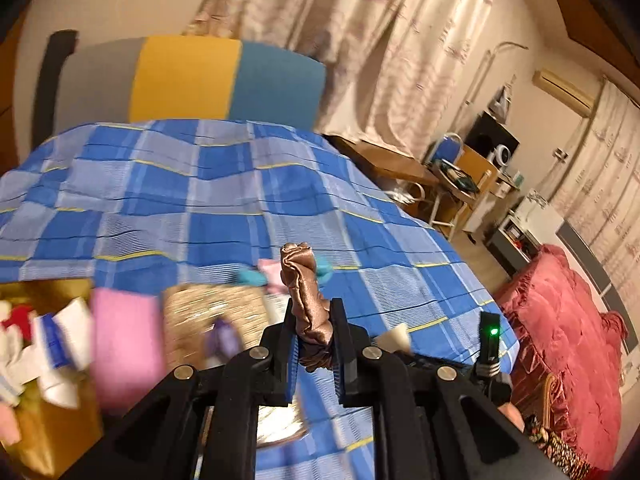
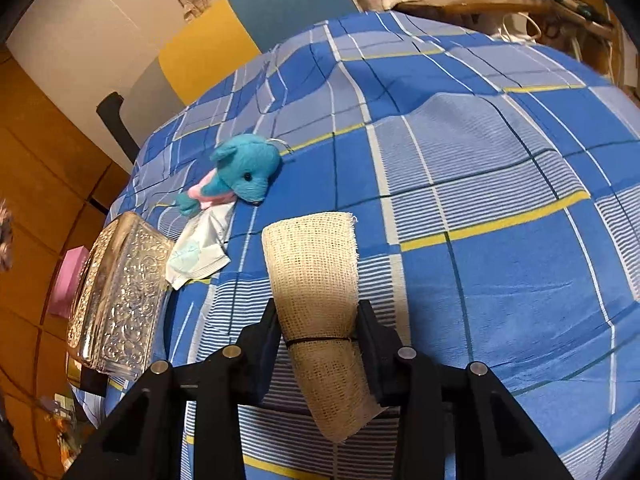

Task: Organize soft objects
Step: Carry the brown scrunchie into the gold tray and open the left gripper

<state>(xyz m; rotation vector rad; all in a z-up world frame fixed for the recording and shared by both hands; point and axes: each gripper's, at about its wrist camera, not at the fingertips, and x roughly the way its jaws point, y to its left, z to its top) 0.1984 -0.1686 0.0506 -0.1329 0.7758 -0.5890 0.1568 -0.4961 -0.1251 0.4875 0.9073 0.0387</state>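
My left gripper (image 1: 314,312) is shut on a brown satin scrunchie (image 1: 306,292), held above the blue checked bedspread (image 1: 200,200). My right gripper (image 2: 318,312) is shut on a rolled beige mesh cloth (image 2: 316,272) tied with a black band, also above the bedspread (image 2: 500,260). A blue plush bear (image 2: 244,170) with a pink scarf lies on the bed at the left in the right wrist view, beside a white tissue packet (image 2: 200,252). The bear shows blurred behind the scrunchie in the left wrist view (image 1: 252,278).
An embossed silver box (image 2: 120,296) sits at the bed's left edge, with a pink box (image 2: 68,284) beyond it. In the left wrist view, a gold container (image 1: 44,432) of soft items stands lower left. A striped headboard (image 1: 188,76), desk (image 1: 400,164) and red sofa (image 1: 568,344) surround the bed.
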